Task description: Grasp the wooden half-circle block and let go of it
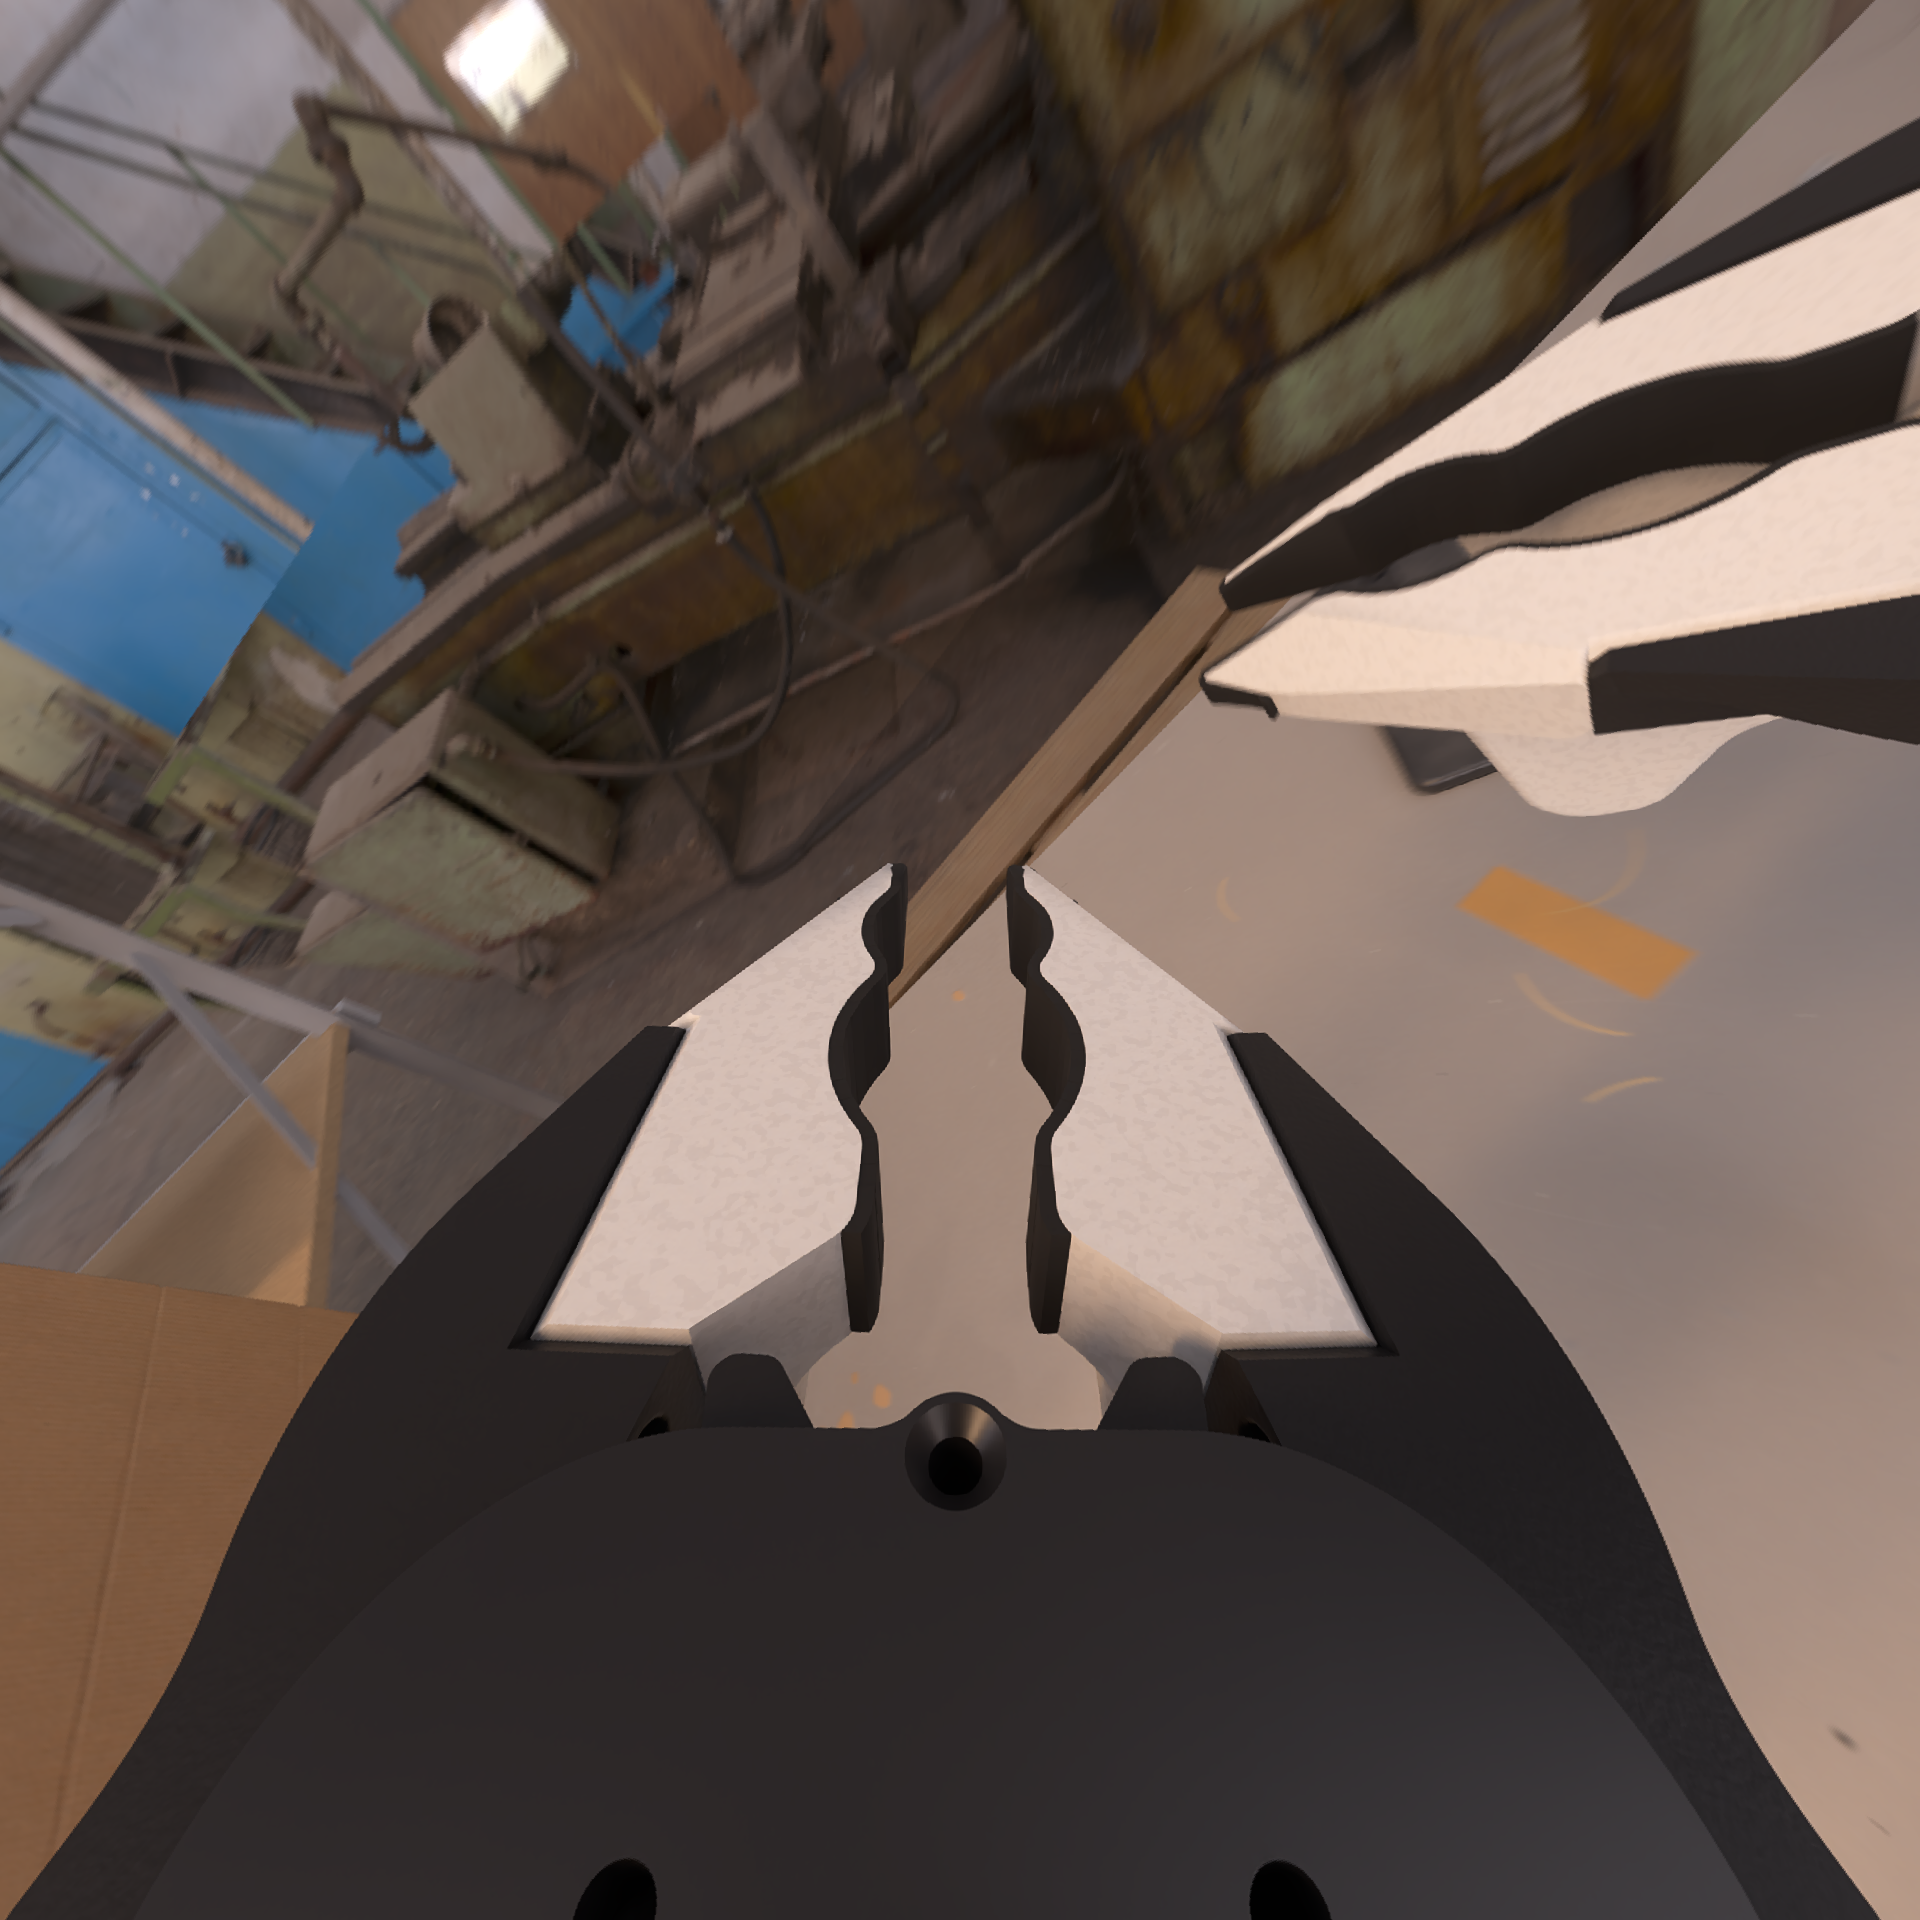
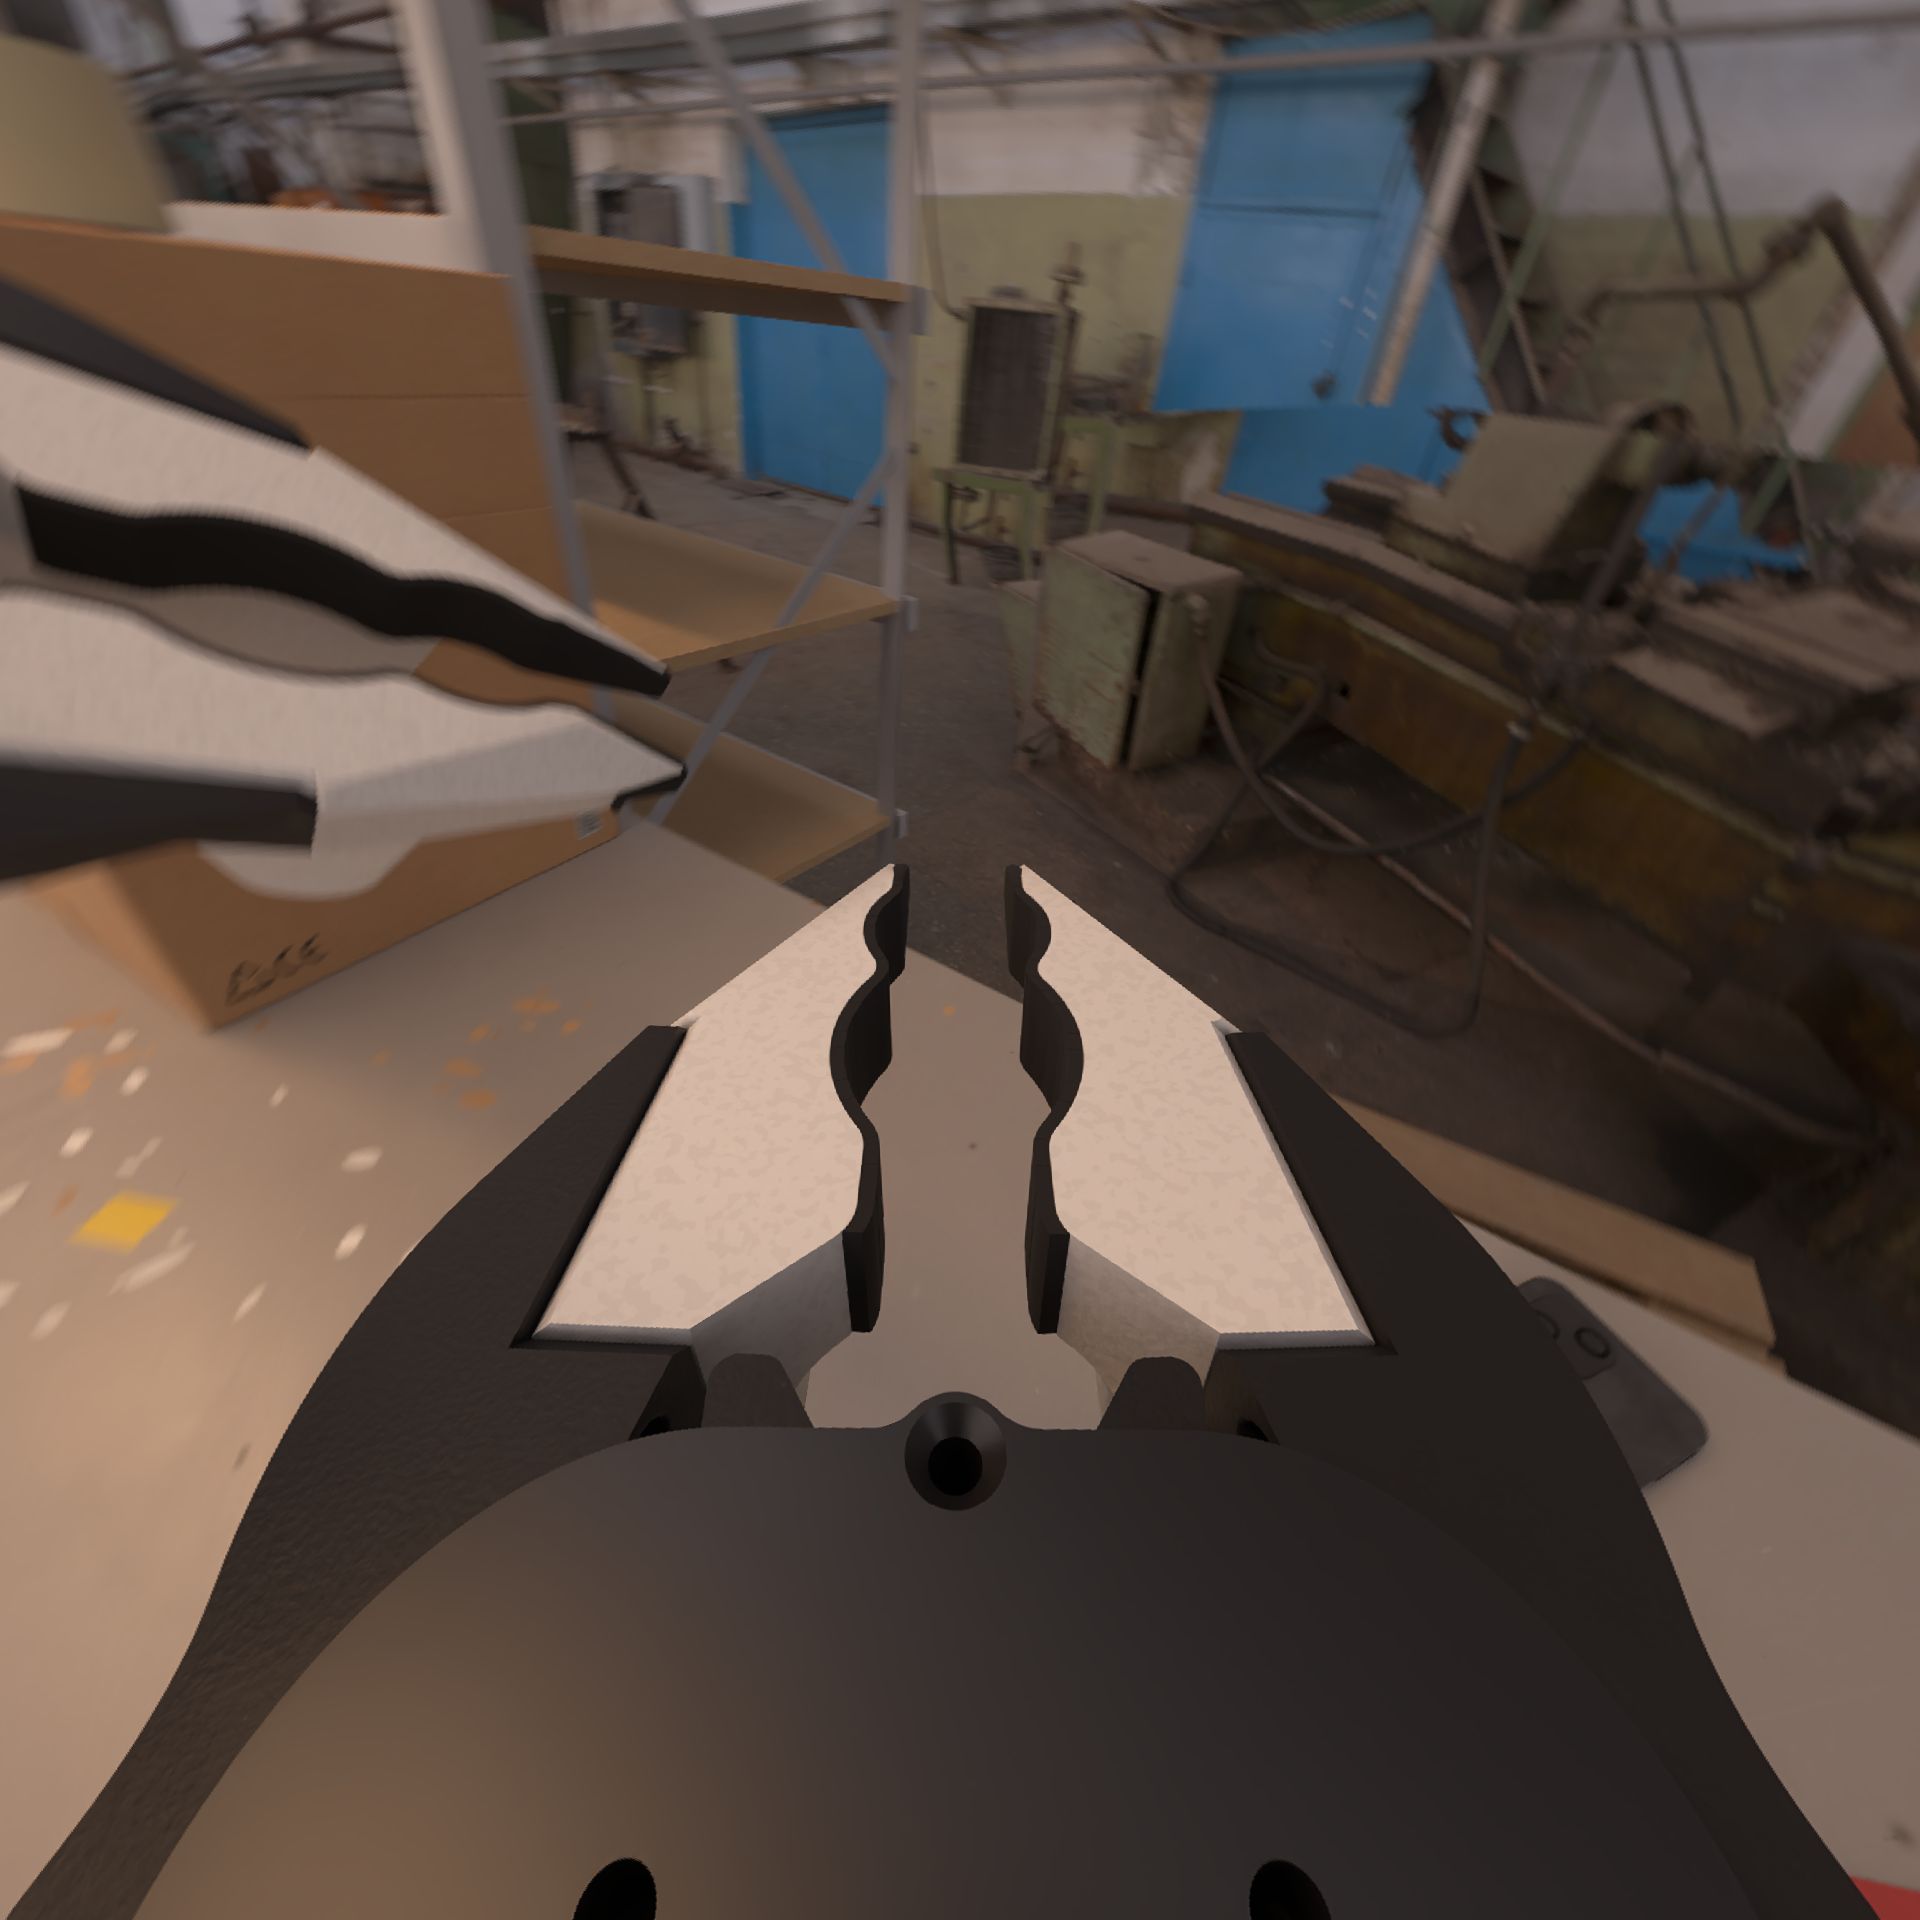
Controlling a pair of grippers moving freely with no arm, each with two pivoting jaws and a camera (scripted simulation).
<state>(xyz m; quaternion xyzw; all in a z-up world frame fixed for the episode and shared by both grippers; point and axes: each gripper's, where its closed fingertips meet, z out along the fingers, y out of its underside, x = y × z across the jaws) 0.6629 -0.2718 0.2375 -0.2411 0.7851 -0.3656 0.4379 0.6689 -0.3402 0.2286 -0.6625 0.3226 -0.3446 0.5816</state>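
Pointing over the pale table (image 2: 312,1195), the right gripper (image 2: 957,883) has jaws apart and empty, like the left gripper (image 1: 957,883). Only the right wrist view shows the marked cardboard box (image 2: 312,914), frame left; the half-circle block appears in neither view.

Beige table (image 2: 312,1299) w/ cardboard box (image 2: 343,894) and dark flat plate (image 2: 1621,1382) on it.

A cardboard box (image 2: 312,925) bears dark markings and a small label, neither legible.
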